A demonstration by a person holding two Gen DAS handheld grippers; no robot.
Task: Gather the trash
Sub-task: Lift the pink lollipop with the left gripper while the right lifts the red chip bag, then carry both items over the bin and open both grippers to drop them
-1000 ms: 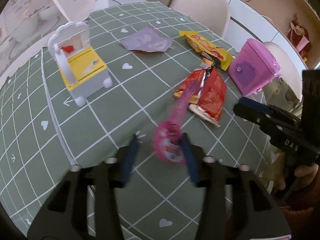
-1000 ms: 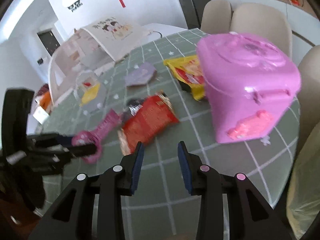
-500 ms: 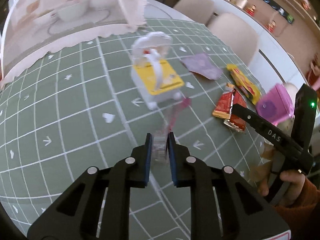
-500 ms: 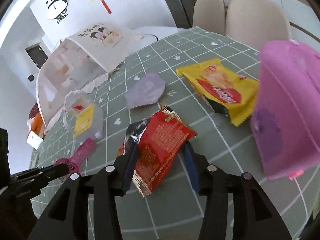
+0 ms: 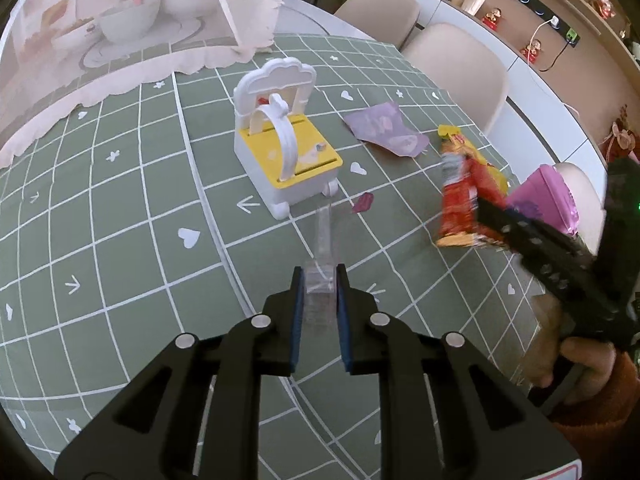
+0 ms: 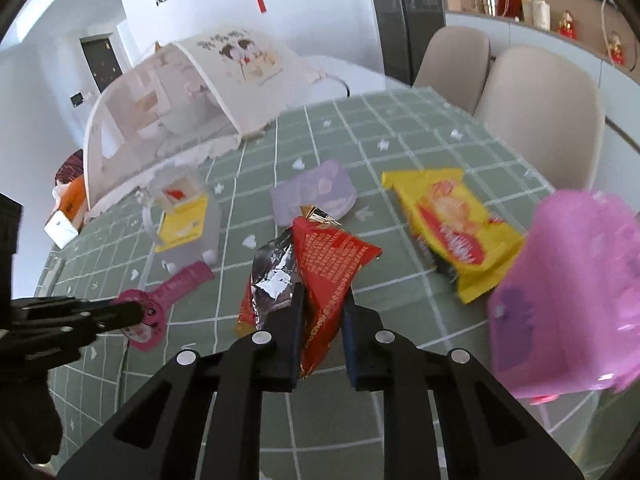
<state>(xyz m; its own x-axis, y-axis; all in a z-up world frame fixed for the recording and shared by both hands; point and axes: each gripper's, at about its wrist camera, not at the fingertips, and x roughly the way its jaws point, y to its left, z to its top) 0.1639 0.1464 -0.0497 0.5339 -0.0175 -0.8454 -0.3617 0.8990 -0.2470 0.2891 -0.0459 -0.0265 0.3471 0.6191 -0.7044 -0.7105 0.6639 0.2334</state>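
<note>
My left gripper (image 5: 318, 284) has a pink sweet wrapper (image 6: 160, 296) between its pads, and its jaws are opening slightly. In the left wrist view that wrapper (image 5: 322, 240) shows edge-on as a pale strip above the green checked tablecloth (image 5: 140, 240). My right gripper (image 6: 322, 312) is closing on a red snack bag (image 6: 332, 256) with a silver torn side, which hangs off the table between its pads. The left wrist view shows this bag (image 5: 460, 204) lifted at the right. A yellow snack bag (image 6: 452, 232) and a purple wrapper (image 6: 316, 196) lie flat on the cloth.
A pink bin (image 6: 568, 300) stands close at the right table edge. A white and yellow toy bin (image 5: 286, 156) sits mid-table. A mesh food cover (image 5: 120, 20) fills the far left. Beige chairs (image 5: 456, 68) line the far side. A person's hand (image 5: 572, 356) holds the right gripper.
The left gripper closed on the pink wrapper and raised it, rolling it edge-on. The right gripper moved over the red bag, closed on it and lifted it off the cloth.
</note>
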